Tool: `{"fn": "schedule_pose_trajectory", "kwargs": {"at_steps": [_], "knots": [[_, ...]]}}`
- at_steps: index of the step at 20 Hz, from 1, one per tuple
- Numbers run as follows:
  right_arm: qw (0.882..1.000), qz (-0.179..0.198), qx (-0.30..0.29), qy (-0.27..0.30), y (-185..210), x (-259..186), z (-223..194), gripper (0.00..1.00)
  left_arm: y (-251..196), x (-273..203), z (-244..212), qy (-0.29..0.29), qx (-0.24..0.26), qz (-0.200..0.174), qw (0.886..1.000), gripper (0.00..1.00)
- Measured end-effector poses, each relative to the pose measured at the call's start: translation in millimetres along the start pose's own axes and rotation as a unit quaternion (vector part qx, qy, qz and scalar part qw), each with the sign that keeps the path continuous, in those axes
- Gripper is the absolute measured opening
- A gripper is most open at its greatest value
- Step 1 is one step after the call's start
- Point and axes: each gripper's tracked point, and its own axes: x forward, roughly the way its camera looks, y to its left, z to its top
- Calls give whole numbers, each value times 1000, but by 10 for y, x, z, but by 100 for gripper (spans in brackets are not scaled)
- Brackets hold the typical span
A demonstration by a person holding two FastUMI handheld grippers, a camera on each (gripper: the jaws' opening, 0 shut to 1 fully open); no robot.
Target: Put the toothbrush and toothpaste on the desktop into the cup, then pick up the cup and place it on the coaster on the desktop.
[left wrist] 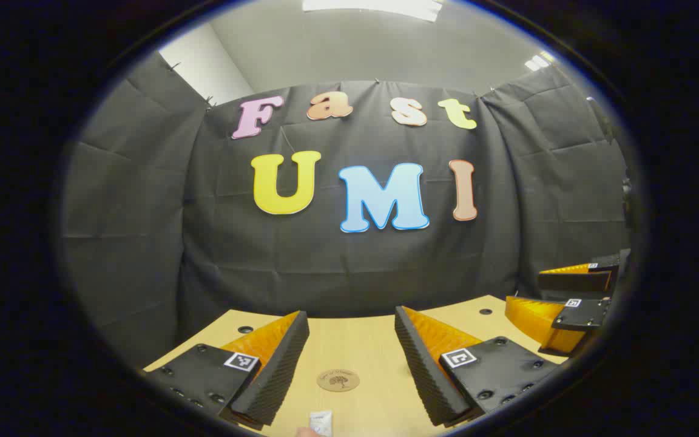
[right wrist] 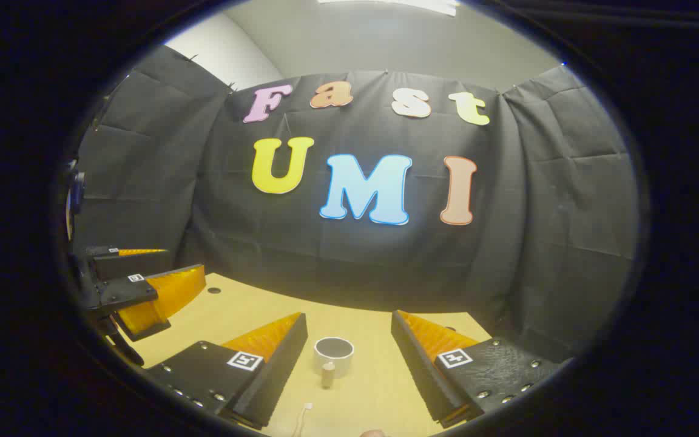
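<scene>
Between the parted fingers of the left gripper the coaster lies dead ahead on the worktop, toothpaste nearer; the right gripper, likewise apart, frames the cup ahead, so it is judged nearer the cup, toothbrush at its base.

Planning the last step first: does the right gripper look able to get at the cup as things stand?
Probably yes: the right gripper has its jaws open, and the cup stands on the bare desk straight ahead between them, nothing blocking.
</scene>
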Motion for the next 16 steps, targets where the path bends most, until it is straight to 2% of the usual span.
{"fn": "schedule_pose_trajectory", "kwargs": {"at_steps": [4, 8, 16], "knots": [[1000, -14, 4, 5, -100, -17, -24, 89, 16, 1, 73, -11, 2, 4, 1000, 93], [1000, -30, -9, 5, -199, -39, -28, 89, -74, 40, 17, 0, -20, -10, 1000, 93], [999, -49, -17, 15, -258, -53, -109, 89, -134, 122, -35, 10, -19, -11, 1000, 93]]}}
